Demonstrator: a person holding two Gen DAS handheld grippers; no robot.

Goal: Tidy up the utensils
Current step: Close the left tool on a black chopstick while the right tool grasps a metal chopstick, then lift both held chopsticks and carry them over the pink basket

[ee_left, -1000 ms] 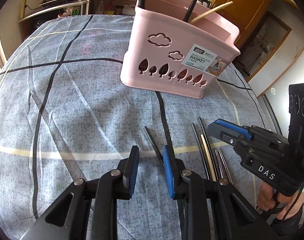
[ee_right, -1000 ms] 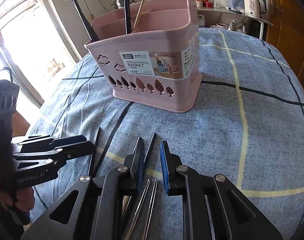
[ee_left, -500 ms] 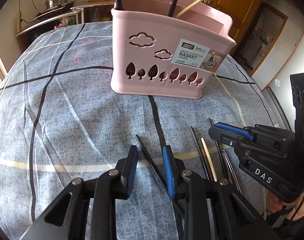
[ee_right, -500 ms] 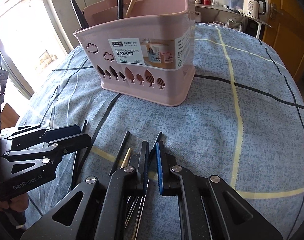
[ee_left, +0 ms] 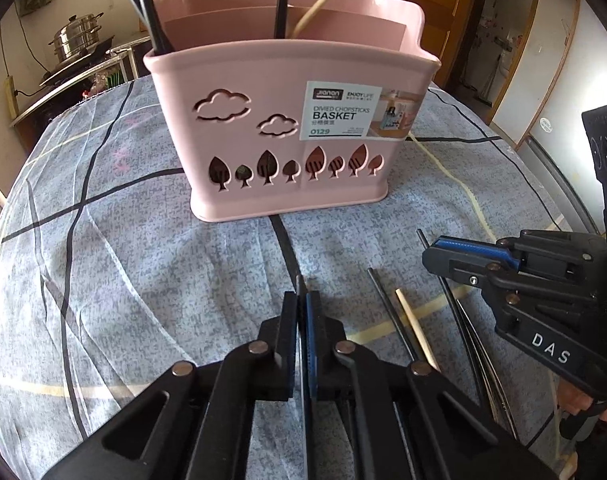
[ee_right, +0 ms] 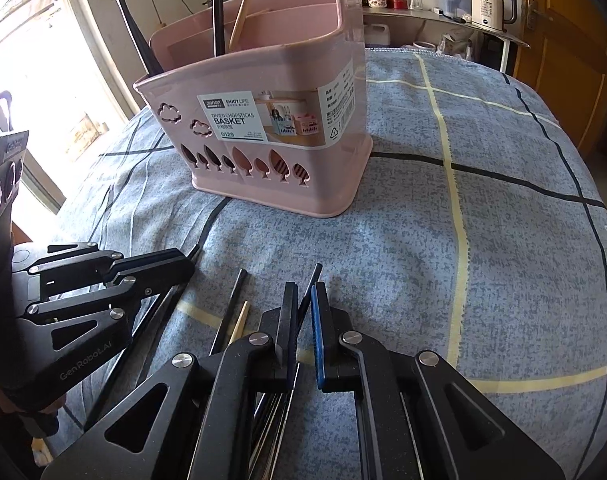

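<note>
Pink basket (ee_left: 287, 136) stands on the bench (ee_left: 123, 264) beyond both jaws. Left gripper (ee_left: 302, 304), angled down, clamps a black chopstick (ee_left: 300, 282). Right gripper (ee_right: 301, 300) pinches another black chopstick (ee_right: 314, 274); only its view shows a kettle (ee_right: 489, 6).

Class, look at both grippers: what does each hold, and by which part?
The left gripper pinches a black chopstick near its tip. The right gripper pinches another black chopstick, also near its far end.

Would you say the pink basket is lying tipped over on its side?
No, the pink basket stands upright on the tablecloth, with chopsticks sticking up out of it.
</note>
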